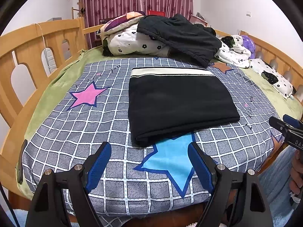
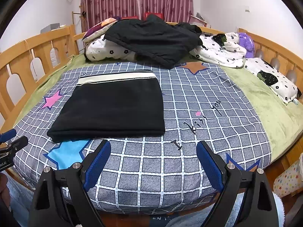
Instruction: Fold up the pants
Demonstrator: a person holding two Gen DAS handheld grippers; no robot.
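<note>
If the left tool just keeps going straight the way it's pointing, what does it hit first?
Probably the folded pants. The left tool is open, over the blue star on the checked cover, aimed at the pants' near folded edge. If it is angled down, it may touch the cover first; depth is unclear.

"I Kiss you" handwritten on checked bedsheet [image 2: 189, 98], "DAS" on right tool [image 1: 289, 132]

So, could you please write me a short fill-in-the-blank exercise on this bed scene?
1. The folded black pants have a ____ waistband.
2. The near edge of the pants overlaps the ____ star.
3. The left gripper and the right gripper both have their jaws ____.
4. The star left of the pants is ____.

Missing words: cream; blue; open; pink
</note>
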